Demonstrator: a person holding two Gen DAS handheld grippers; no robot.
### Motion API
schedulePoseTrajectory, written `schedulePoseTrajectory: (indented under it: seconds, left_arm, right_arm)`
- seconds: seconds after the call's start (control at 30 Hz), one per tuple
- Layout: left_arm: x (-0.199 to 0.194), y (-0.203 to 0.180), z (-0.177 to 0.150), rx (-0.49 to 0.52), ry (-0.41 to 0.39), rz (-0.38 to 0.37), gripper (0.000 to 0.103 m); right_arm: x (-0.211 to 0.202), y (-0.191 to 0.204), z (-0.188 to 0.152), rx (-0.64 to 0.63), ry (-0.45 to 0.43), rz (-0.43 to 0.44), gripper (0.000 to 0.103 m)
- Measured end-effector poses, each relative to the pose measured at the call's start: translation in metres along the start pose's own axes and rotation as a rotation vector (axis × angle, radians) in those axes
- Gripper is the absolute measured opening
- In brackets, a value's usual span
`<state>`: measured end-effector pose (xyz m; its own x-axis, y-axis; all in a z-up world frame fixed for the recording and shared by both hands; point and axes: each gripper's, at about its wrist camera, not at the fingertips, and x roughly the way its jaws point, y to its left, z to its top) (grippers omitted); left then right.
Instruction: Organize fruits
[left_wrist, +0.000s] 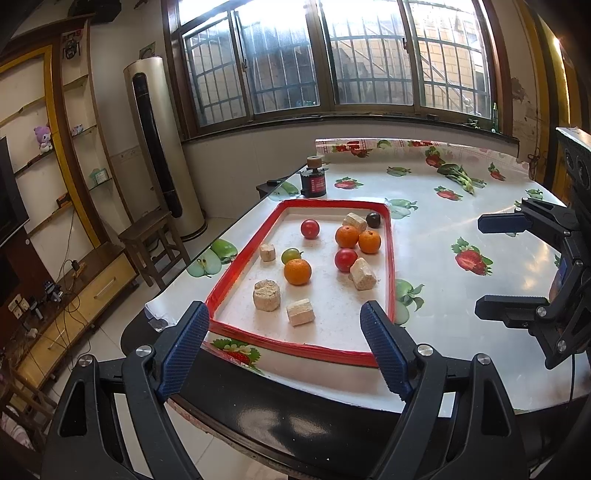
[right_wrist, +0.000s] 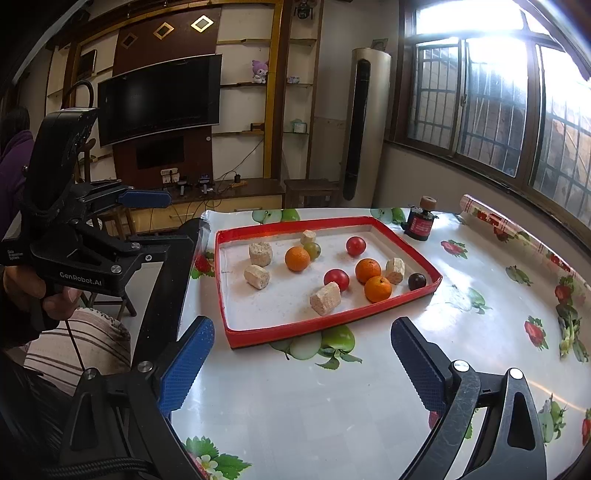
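A red-rimmed tray (left_wrist: 390, 258) (right_wrist: 317, 325) lies on the fruit-print table. In it are three oranges (left_wrist: 297, 271) (right_wrist: 297, 258), two red tomatoes (left_wrist: 309, 228) (right_wrist: 336, 279), a green grape (left_wrist: 290, 255) (right_wrist: 313, 250), a dark round fruit (left_wrist: 373, 220) (right_wrist: 417, 281) and several beige blocks (left_wrist: 266, 294) (right_wrist: 325, 298). My left gripper (left_wrist: 286, 345) (right_wrist: 159, 221) hovers open over the tray's near short edge, holding nothing. My right gripper (right_wrist: 303, 365) (left_wrist: 504, 267) stands open above bare tablecloth beside the tray's long side, also holding nothing.
A red-and-black cylinder with a cork top (left_wrist: 313, 181) (right_wrist: 419, 221) stands just beyond the tray. A leafy green vegetable (left_wrist: 458, 177) (right_wrist: 569, 332) lies farther off. A wooden stool (left_wrist: 147, 236) stands beside the table. A hand (right_wrist: 55, 295) holds the left gripper's handle.
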<state>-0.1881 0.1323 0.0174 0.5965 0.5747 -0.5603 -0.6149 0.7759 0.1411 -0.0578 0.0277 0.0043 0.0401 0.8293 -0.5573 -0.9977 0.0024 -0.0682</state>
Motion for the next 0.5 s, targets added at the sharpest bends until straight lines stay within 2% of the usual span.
schedulePoseTrajectory:
  seconds: [0.2,0.5]
  left_arm:
    - [0.0006,0.0029,-0.0002,-0.025,-0.001,-0.033,0.084]
    - [-0.0010,0.0003,-0.0012,-0.004,-0.027,0.004,0.084]
  right_arm:
    - [-0.0006,0.0008,0.0000,0.000,-0.003,0.000,0.098]
    - [-0.0019,0.0007,-0.0002,0.002,-0.006,0.002,0.098]
